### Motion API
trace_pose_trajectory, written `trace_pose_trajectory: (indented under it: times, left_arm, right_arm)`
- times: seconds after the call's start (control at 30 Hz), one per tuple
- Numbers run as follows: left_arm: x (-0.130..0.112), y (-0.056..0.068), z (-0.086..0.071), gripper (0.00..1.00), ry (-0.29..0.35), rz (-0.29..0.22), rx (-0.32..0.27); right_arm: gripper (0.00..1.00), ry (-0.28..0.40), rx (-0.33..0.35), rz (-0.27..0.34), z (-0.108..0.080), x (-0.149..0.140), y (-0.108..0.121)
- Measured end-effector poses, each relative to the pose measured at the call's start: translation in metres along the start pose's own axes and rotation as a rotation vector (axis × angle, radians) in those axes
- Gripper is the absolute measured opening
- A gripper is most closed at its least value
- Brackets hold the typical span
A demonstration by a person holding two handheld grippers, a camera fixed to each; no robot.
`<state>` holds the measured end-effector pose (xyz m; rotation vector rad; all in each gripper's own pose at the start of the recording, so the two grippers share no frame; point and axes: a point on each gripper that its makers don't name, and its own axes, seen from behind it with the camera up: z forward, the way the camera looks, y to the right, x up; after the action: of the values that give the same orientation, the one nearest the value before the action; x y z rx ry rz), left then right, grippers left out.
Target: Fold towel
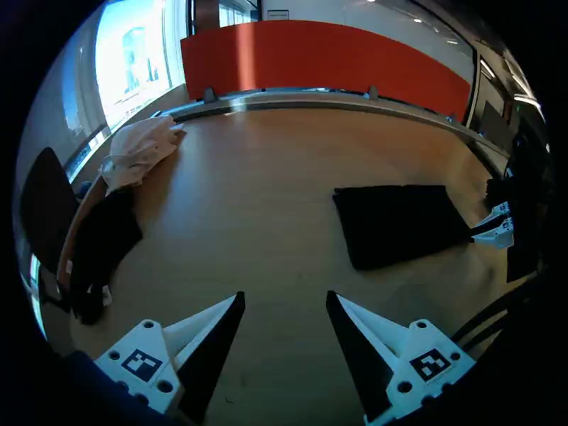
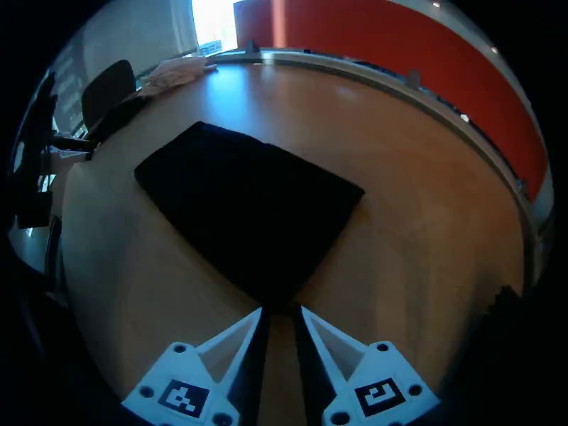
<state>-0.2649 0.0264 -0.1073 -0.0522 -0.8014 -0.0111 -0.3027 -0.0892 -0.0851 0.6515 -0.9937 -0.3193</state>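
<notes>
A broad, smooth wooden tabletop [image 1: 270,184] is backed by a red screen [image 1: 319,57]. The black towel [image 2: 248,206], a flat, matte folded rectangle, lies on it, well apart from a crumpled pale cloth [image 1: 138,149] at the far edge. The left tongs [image 1: 284,295] gape wide and empty over bare wood. The right tongs [image 2: 281,309] are narrowly parted at the towel's near corner; I cannot tell whether they grip it.
</notes>
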Motion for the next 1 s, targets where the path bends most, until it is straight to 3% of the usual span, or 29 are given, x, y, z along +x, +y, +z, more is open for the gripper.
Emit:
trace_pose_trajectory:
  times: [0.07,0.2,0.6,1.0]
  left_arm:
    - [0.0,0.0,0.0,0.84,0.0,0.001,0.0]
    - [-0.001,-0.001,0.001,0.84,-0.002,0.003,0.002]
    - [0.0,-0.003,0.002,0.84,-0.002,0.008,0.003]
    - [0.004,-0.008,0.002,0.84,0.005,0.003,0.008]
  right_arm:
    - [0.24,-0.002,0.007,0.0,0.001,0.0,-0.002]
    - [0.06,0.002,-0.003,-0.005,0.002,0.0,-0.001]
    - [0.07,0.057,-0.028,-0.025,-0.006,0.013,-0.001]
    - [0.08,0.176,-0.062,-0.066,-0.045,0.064,-0.001]
